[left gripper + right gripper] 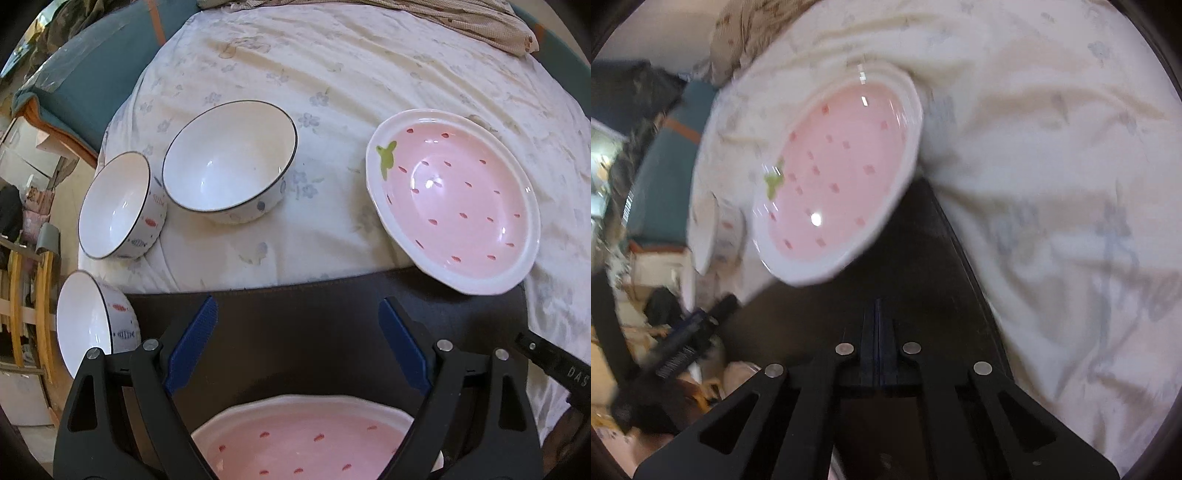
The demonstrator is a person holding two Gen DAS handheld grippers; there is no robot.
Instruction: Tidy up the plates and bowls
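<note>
Three white bowls with dark rims stand on the flowered cloth: a large bowl (229, 162), a second bowl (118, 206) to its left, and a third bowl (88, 321) by the table edge. A pink strawberry plate (454, 199) rests at the right, its near rim over a dark mat (295, 306). A second pink plate (303, 435) lies on the mat under my left gripper (301, 332), which is open with nothing between its blue pads. In the right wrist view my right gripper (878, 314) is shut and empty above the mat, short of the blurred pink plate (842, 177).
The cream flowered cloth (332, 74) covers the round table, with bare cloth behind the bowls and plate. A patterned fabric (461, 18) lies bunched at the far edge. A teal seat (92, 92) and wooden chairs (29, 314) stand beyond the table's left edge.
</note>
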